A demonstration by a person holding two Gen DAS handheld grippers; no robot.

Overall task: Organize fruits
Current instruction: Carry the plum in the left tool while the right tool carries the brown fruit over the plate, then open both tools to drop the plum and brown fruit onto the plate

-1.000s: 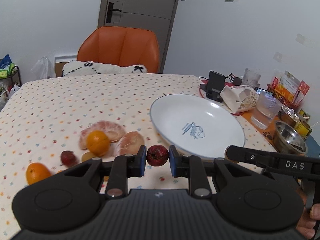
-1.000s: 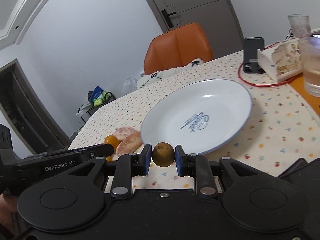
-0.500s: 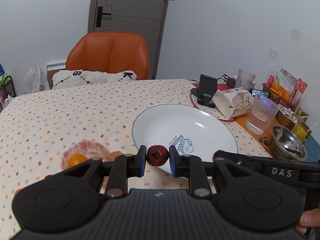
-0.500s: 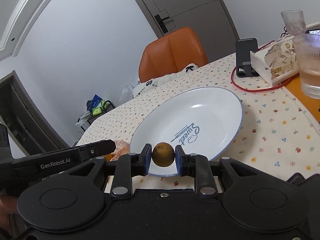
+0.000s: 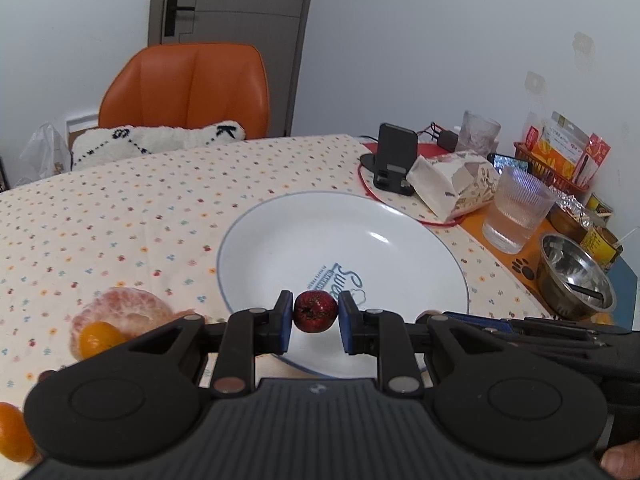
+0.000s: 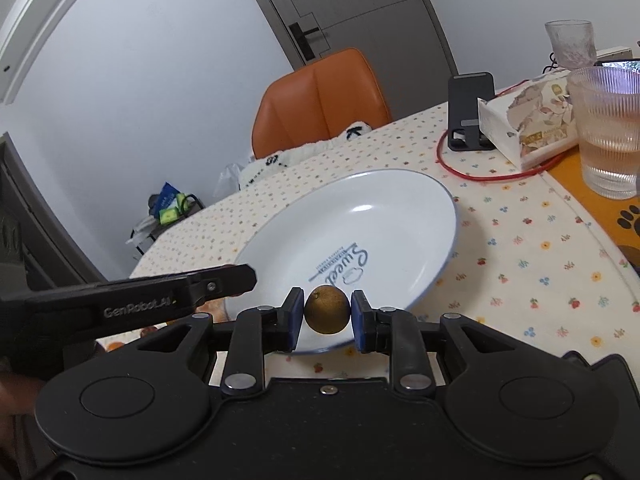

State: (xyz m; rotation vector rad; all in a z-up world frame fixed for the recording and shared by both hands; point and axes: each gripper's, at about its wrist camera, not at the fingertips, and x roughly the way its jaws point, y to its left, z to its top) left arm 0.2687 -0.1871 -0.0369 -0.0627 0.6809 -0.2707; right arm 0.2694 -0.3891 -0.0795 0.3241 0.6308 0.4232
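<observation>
Two grippers in play, each one gripping a single small fruit over the near rim of one white plate (image 5: 280,240). Left gripper (image 5: 315,322) is squeezing one dark red fruit (image 5: 315,312) between its blue pads (image 5: 285,320) — the fruit is sitting roundish, no clear long axis, its dimpled end facing the camera. Right gripper (image 6: 327,314) is clamping one brown round fruit (image 6: 327,309) the same way, pads pressing on its left and right sides, a tiny stem mark showing near the top; round too, so no real pointing direction. Both fruits are hanging above the plate's near edge, not touching it as far as I can tell; the plate itself is lying bare, blue lettering in the middle.

On the spotted tablecloth (image 5: 120,208) left of the plate: one peeled citrus (image 5: 120,312), one small orange fruit (image 5: 98,338) sitting just in front of it, touching, and one more orange (image 5: 14,432) showing at the far left edge, partly cut off. A further dark bit beside the gripper body is too hidden to name.

Right side of table — two ribbed glasses, the near glass (image 5: 516,216) and the far glass (image 5: 480,132), one tissue pack (image 5: 452,188), one black phone stand (image 5: 394,158), one steel bowl (image 5: 576,276). One orange chair (image 5: 188,88) is standing behind the table
</observation>
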